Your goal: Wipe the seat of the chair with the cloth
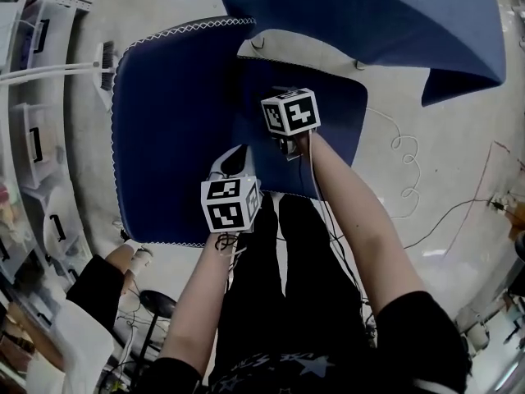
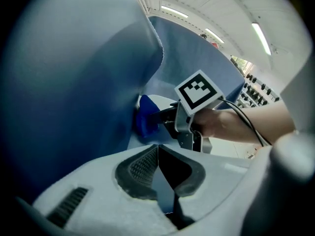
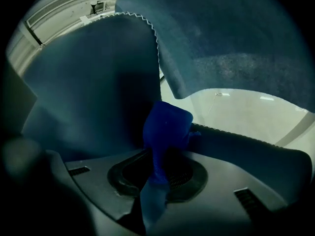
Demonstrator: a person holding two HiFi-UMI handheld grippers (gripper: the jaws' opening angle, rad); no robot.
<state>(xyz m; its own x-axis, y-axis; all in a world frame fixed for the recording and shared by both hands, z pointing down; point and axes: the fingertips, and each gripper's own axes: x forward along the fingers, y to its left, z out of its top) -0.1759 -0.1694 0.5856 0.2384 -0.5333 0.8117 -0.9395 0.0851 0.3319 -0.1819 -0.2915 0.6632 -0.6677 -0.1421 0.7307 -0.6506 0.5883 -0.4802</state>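
Seat [image 1: 172, 130]: dark blue fabric, white zigzag stitching along the edge, lying flat. Cloth [image 3: 165, 129]: bright blue, bunched into a wad, its tail clamped in the right gripper [image 3: 156, 188], the wad against the seat.

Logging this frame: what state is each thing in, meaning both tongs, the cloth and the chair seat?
left tongs: shut, nothing between them.
right tongs: shut on the cloth.
cloth: bunched up, pinched at one end, apparently touching the chair seat.
chair seat: bare apart from the cloth.
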